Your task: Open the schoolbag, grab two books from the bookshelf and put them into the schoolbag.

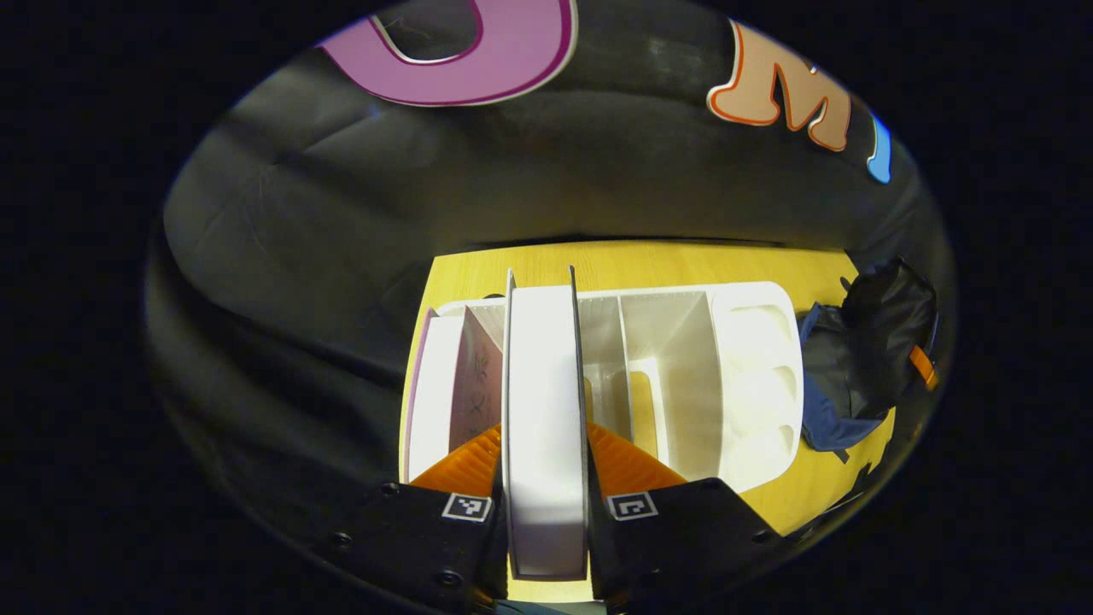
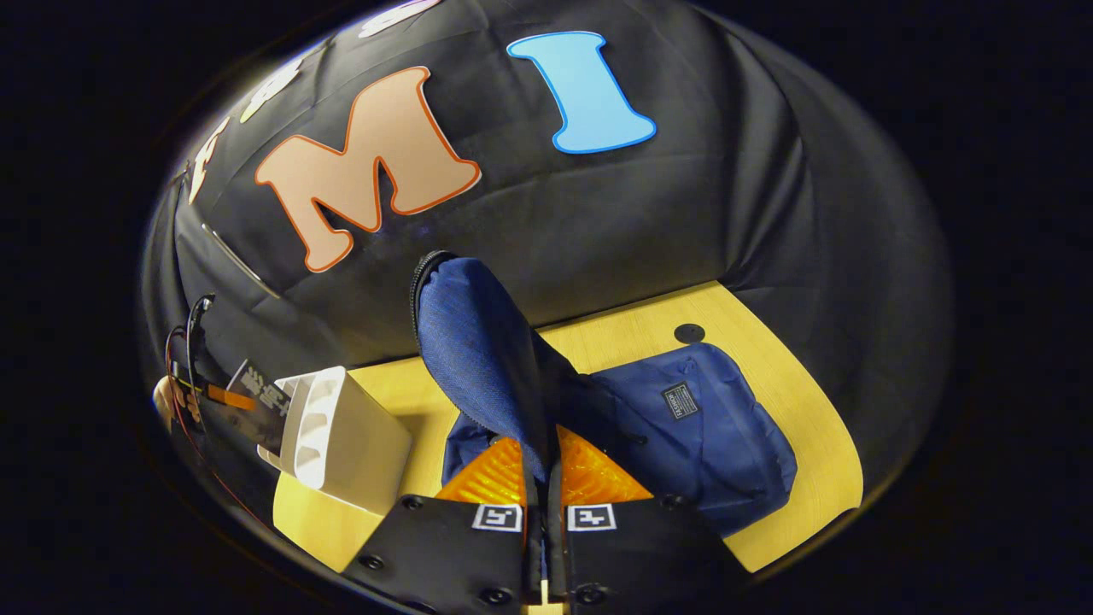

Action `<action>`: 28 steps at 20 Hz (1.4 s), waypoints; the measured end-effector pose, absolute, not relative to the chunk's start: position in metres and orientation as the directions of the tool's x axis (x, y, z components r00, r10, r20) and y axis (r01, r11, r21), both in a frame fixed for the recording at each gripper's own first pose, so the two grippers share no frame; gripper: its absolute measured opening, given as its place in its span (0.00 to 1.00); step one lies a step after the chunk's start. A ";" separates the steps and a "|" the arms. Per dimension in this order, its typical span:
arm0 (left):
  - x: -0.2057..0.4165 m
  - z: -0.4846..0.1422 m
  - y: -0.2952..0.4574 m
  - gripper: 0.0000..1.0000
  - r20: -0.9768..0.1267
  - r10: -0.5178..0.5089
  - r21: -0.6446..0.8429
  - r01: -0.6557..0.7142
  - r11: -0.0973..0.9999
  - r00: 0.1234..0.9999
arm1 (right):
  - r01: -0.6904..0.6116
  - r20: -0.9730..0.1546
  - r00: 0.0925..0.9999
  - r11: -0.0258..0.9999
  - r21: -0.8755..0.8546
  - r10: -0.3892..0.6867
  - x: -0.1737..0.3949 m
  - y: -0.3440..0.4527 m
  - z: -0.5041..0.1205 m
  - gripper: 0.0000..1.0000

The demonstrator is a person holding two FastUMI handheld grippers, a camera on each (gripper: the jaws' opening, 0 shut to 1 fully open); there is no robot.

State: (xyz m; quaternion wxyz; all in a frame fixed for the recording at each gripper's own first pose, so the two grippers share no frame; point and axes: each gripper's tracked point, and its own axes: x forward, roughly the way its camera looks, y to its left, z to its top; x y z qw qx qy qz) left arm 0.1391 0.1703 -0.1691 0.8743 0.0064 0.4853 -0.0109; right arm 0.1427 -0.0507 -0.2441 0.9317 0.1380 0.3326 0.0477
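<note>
In the left gripper view, the left gripper (image 1: 545, 478) reaches forward over the white plastic bookshelf (image 1: 751, 376) with both fingers (image 1: 465, 465) pressed against the covers of a thick white-paged book (image 1: 545, 410), which stands upright, page edges toward the camera, at the shelf's left-middle slot. Just to its left, a second thin book with a pale patterned cover (image 1: 478, 389) leans in the next compartment, and the slots to the right of the held book look bare. The bookshelf sits on the yellow wooden worktop (image 1: 649, 265), and beyond its right end lies the dark blue fabric schoolbag (image 1: 862, 359), showing an orange tab at its side. In the right gripper view, the right gripper (image 2: 544, 478) is nearly closed, its two fingers (image 2: 491, 474) pinching the raised flap (image 2: 470, 342) of the schoolbag (image 2: 700, 436), which stands up tall with a zip running along its edge. The bag body lies flat on the worktop (image 2: 794, 384) and carries a small dark sewn label (image 2: 680, 400) whose writing is too small to read. This view also shows the bookshelf's (image 2: 341, 436) rounded end at left and the other gripper (image 2: 226, 397) past it, held by a hand (image 2: 164, 401).
</note>
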 end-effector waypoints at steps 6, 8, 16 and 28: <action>0.147 -0.109 0.175 0.32 -0.765 -0.049 -0.058 0.006 0.998 0.642 | -0.002 -0.612 0.769 0.958 0.285 0.184 0.143 -0.050 -0.245 0.07; 0.148 -0.089 0.172 0.37 -0.739 -0.081 -0.122 -0.016 0.992 0.668 | -0.004 -0.614 0.768 0.960 0.281 0.183 0.144 -0.050 -0.245 0.06; 0.140 -0.052 0.179 0.32 -0.658 -0.164 -0.318 -0.073 0.945 0.735 | -0.002 -0.615 0.767 0.960 0.280 0.181 0.143 -0.050 -0.245 0.06; 0.140 0.005 0.171 0.32 -0.400 -0.333 -0.705 -0.055 0.707 0.854 | 0.000 -0.619 0.762 0.956 0.294 0.190 0.145 -0.051 -0.245 0.06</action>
